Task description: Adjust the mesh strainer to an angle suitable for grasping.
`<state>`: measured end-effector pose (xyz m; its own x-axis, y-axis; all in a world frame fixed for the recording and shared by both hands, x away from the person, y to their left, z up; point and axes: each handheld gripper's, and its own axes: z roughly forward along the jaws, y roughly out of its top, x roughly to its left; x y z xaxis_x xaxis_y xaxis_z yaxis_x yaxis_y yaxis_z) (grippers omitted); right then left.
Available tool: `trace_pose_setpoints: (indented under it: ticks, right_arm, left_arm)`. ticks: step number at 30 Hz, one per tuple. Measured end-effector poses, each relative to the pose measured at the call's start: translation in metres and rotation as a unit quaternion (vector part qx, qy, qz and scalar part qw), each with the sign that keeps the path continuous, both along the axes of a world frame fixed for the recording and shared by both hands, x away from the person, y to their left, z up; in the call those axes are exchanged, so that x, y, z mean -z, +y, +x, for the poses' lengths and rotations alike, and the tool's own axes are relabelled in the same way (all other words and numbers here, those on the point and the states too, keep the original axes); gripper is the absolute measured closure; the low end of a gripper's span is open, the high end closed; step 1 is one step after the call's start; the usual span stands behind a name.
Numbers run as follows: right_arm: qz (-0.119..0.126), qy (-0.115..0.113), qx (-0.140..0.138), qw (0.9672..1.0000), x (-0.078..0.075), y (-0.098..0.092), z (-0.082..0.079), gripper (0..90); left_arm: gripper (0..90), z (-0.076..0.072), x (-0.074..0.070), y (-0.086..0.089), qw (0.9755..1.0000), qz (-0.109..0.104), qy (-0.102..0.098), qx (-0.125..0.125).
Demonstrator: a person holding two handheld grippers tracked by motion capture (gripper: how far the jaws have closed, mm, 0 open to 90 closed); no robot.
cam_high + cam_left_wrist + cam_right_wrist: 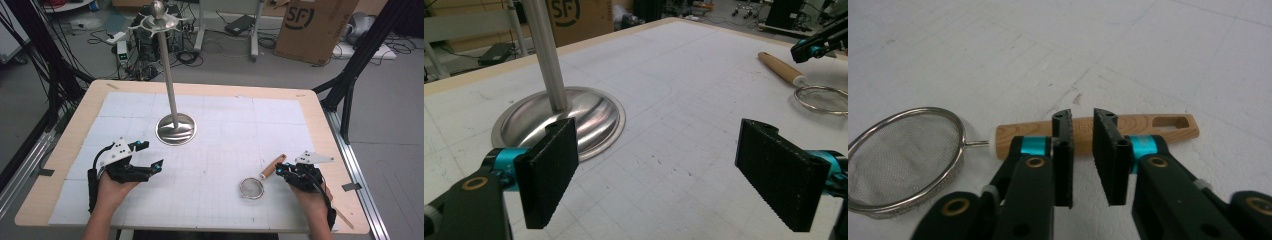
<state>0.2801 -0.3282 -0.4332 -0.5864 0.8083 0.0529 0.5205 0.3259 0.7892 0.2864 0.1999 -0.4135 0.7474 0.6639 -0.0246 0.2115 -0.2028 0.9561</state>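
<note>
Here the right tongs [1083, 125] sit over the strainer [256, 184] handle [1148, 127].
Their jaws are nearly closed, a narrow gap between them, pads not seen pressing the wood. The strainer lies flat on the surface [225, 135], near its right front. The left tongs [664, 175] hover wide open and empty, near the stand [175, 129].

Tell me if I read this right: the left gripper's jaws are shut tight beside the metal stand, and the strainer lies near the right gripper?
Not quite. The left gripper has its jaws wide open, with nothing between them, as the left gripper view shows. The rest holds: it is beside the metal stand, and the strainer lies near the right gripper.
</note>
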Motion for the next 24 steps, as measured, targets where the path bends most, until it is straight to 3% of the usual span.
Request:
trace_pose_setpoints:
  ticks: [4,16,18,24]
  right_arm:
    - [-0.007,0.021,0.027,0.9994,0.003,-0.002,0.001,89.5]
    - [-0.028,0.035,0.054,0.9975,0.006,-0.004,0.008,89.5]
    - [-0.034,0.047,0.065,0.9962,0.01,-0.006,0.012,89.5]
    - [-0.042,0.049,0.07,0.9954,0.009,-0.005,0.021,89.5]
  left_arm:
    - [18.3,0.0,0.0,0.0,1.0,-0.001,0.0,-0.002]
    - [18.3,0.001,0.0,0.003,1.0,-0.001,0.003,-0.004]
    - [18.3,0.001,0.001,0.003,1.0,-0.001,0.004,-0.005]
    - [18.3,0.0,0.0,0.004,1.0,-0.003,0.005,-0.005]
